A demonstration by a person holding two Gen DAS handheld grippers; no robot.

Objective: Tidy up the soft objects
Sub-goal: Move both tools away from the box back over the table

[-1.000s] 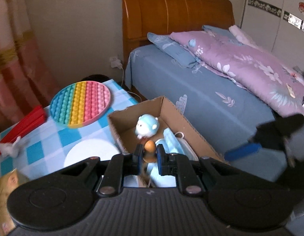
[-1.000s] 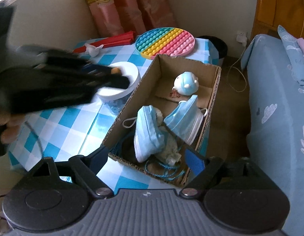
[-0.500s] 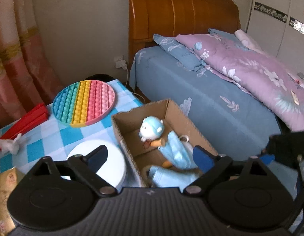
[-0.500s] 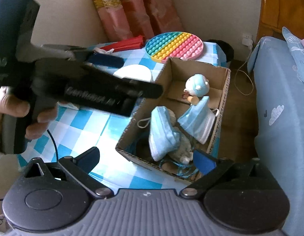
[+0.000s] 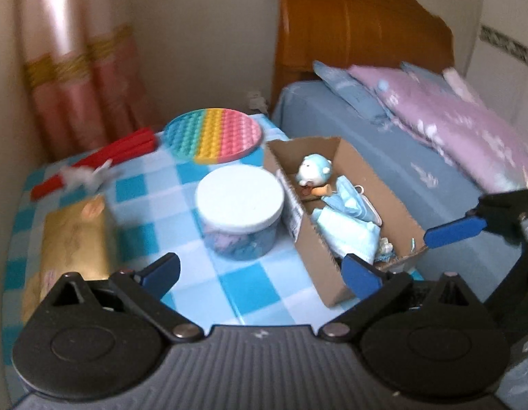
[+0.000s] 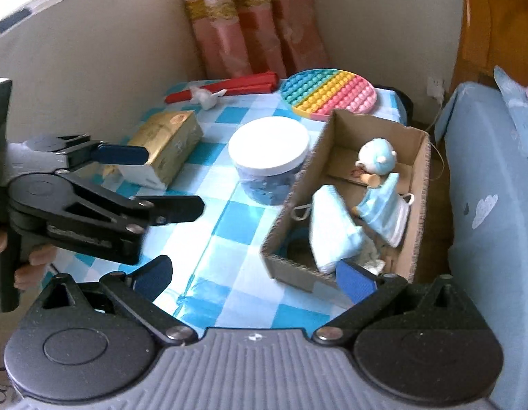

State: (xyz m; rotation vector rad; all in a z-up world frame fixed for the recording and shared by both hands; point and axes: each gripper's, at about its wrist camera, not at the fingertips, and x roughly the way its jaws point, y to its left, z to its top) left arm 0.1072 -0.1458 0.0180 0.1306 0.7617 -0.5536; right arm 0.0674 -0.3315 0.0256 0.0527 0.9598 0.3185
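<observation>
While both claws hang above the checked table (image 5: 202,273), we hold the left gripper (image 5: 260,273) and right gripper (image 6: 253,282) spread apart, empty. At 2 o'clock, one cardboard box (image 6: 418,184) contains one plush toy (image 6: 377,159) and two face masks (image 6: 332,229)

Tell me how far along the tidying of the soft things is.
Done: the plush toy and face masks lie in the box. In hand: nothing; the left gripper and right gripper are both open and empty. Possibly left: the white fluff by the red sticks sits outside the box on the table.
</observation>
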